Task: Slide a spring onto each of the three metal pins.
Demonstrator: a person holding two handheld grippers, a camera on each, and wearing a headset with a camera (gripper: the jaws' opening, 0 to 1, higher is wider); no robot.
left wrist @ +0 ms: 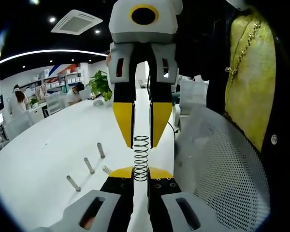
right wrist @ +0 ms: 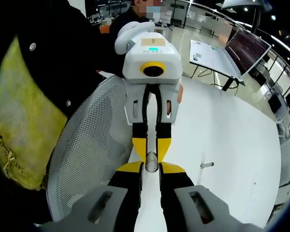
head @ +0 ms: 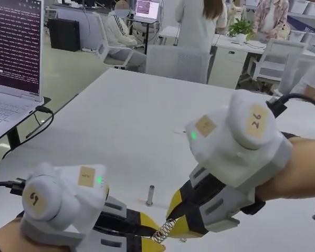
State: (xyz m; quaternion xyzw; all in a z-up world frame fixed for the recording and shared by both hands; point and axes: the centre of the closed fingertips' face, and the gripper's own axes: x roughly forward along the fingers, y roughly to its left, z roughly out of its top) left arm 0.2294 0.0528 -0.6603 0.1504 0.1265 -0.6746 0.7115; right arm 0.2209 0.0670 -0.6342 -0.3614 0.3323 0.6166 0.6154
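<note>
Setting: open-plan office-type lab. A long white worktable (head: 121,115) carries an open laptop (head: 13,47) showing terminal text; people (head: 119,29) sit and stand at further white desks (head: 236,52) with screens. A potted plant (head: 242,26), storage bins (head: 304,6) and a ceiling air-conditioning unit (left wrist: 77,21) are present.

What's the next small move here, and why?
Probably open the left gripper: it and the right gripper both pinch the spring by its ends, so one must let go before it can slide over the pin.
</note>
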